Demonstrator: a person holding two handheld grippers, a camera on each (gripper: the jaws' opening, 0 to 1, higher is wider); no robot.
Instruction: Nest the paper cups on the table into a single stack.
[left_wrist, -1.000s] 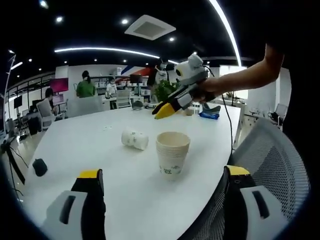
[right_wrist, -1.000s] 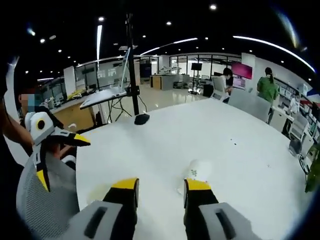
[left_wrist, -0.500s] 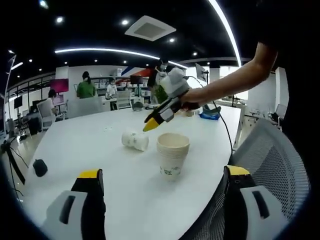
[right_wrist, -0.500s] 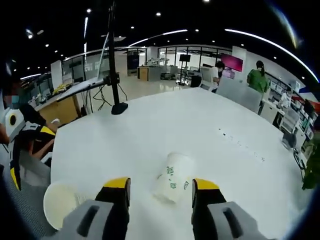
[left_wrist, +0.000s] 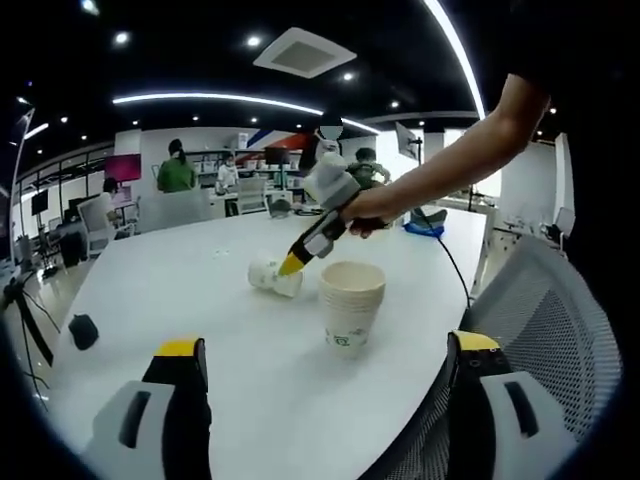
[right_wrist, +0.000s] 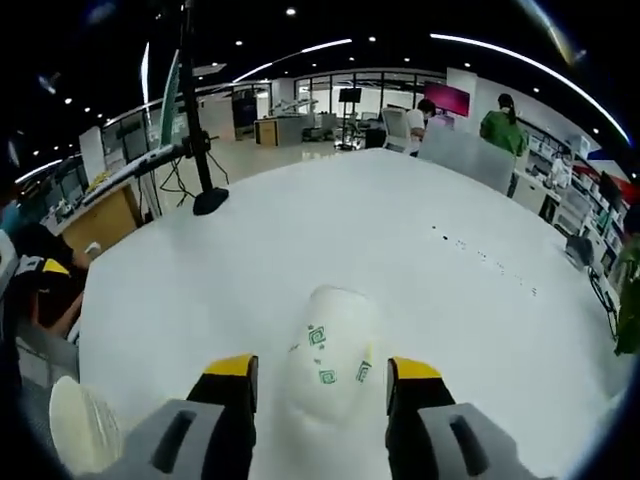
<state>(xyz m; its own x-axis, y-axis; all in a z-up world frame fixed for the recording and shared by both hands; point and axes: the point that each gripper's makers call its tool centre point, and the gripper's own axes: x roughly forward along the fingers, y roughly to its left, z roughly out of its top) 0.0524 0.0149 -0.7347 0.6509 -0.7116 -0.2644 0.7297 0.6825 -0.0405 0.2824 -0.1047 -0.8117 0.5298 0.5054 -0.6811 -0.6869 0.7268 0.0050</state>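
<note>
1. the step in hand looks like picking up the loose paper cup (right_wrist: 330, 355) that lies on its side on the white desk (right_wrist: 330, 230). in the right gripper view it sits between the two yellow-tipped jaws of the right gripper (right_wrist: 322, 372), base pointing away from the camera.
2. the right gripper's jaws stand spread to either side of the cup and are not yet pressing it; whether either pad touches the paper cannot be told. in the left gripper view this gripper (left_wrist: 290, 263) reaches down with its tip at the fallen cup (left_wrist: 272, 275).
3. close gently. thin paper will likely crush or go oval under a hard squeeze, and an oval cup will not nest cleanly.
4. grip across the body near the middle rather than at the rim, so the cup should not pivot when lifted.
5. the stack of cups (left_wrist: 351, 305) stands upright just beside the fallen cup, mouth up. the lifted cup will need turning base-down before it is lowered in.
6. the left gripper (left_wrist: 320, 395) hangs back over the near desk edge, jaws wide apart and holding nothing; it could steady the stack if that threatens to tip.
</note>
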